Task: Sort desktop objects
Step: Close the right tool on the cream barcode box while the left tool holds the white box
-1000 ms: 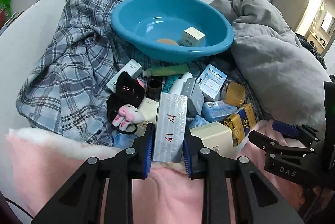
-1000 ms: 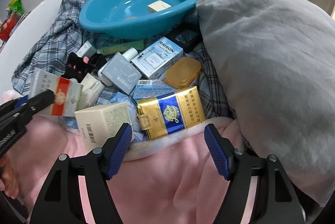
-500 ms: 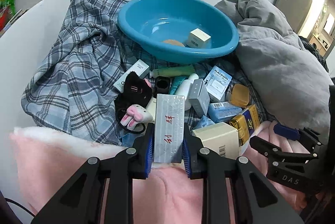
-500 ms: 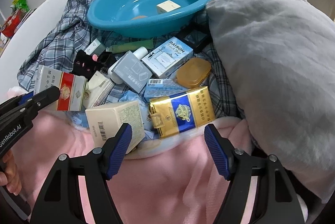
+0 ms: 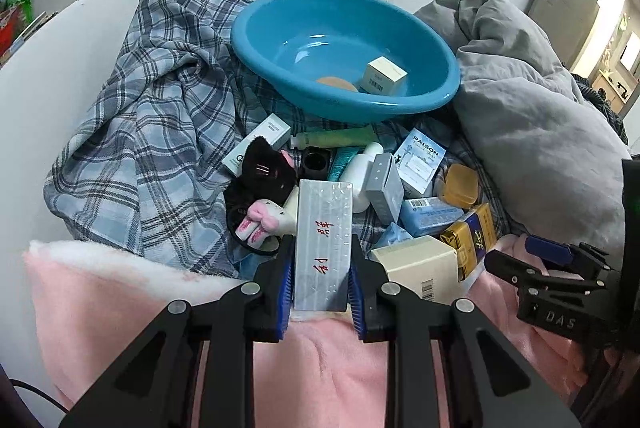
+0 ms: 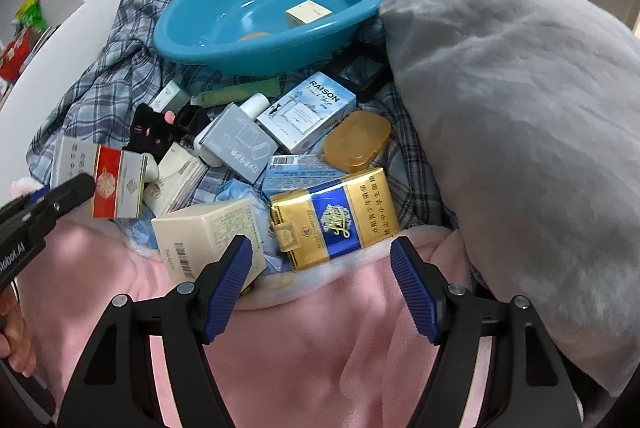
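Your left claw (image 5: 322, 282) is clamped on the silver carton (image 5: 323, 244); your right claw (image 6: 320, 284) hangs apart, empty, with the gold-and-blue carton (image 6: 334, 216) just ahead. Gripped only near its bottom end, the silver carton may pivot and slip short of the blue basin (image 5: 344, 56) beyond

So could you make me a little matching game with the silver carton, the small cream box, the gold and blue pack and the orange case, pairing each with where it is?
Things:
1. silver carton
2. small cream box
3. gold and blue pack
4. orange case

Places:
A. inside the blue basin
B. clamped in the left gripper
C. beside the RAISON box
D. just ahead of the open right gripper

Pairs: 1-B, 2-A, 3-D, 4-C
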Available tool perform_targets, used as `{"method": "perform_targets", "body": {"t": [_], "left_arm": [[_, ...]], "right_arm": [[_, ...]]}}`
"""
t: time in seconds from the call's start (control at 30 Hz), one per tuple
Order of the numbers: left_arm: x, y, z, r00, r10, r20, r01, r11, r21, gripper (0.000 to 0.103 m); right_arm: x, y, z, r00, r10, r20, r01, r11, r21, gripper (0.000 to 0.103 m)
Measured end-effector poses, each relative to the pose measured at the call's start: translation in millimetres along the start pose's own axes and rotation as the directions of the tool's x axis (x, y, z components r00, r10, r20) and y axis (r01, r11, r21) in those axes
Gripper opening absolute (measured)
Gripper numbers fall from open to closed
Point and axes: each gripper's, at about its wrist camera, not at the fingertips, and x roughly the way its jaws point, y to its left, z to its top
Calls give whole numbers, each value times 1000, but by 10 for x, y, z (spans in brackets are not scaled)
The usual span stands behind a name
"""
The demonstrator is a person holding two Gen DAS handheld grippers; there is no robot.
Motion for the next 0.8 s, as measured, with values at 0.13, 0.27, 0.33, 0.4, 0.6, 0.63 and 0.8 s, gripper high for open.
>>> {"method": "perform_targets", "body": {"t": [0.13, 0.27, 0.33, 0.4, 0.6, 0.63, 0.8], "left_arm": [[44, -49, -17, 1000, -3, -8, 3, 1000, 3, 26], [96, -108, -31, 1000, -2, -21, 2, 1000, 17, 26], [104, -115, -33, 1000, 1, -22, 0, 1000, 21, 26], [94, -89, -25, 1000, -4, -19, 5, 1000, 16, 26], [52, 48, 19, 1000, 13, -7, -14, 1000, -19, 26], [43, 57, 17, 1000, 16, -5, -16, 1000, -21, 26], [38, 45, -12, 1000, 17, -9, -17, 1000, -14, 26]], "right_arm": [[84, 3, 15, 999, 6, -40, -6, 1000, 2, 70], [96, 123, -6, 998, 27, -48, -29, 999, -33, 70], [68, 181, -26, 998, 51, -45, -53, 998, -40, 70], [29, 244, -47, 996, 87, -36, -88, 995, -38, 70], [79, 590, -127, 986, 157, -56, -162, 983, -89, 70], [102, 641, -143, 986, 154, -59, -159, 982, -102, 70], [219, 788, -183, 992, 114, -60, -122, 983, -134, 70]]}}
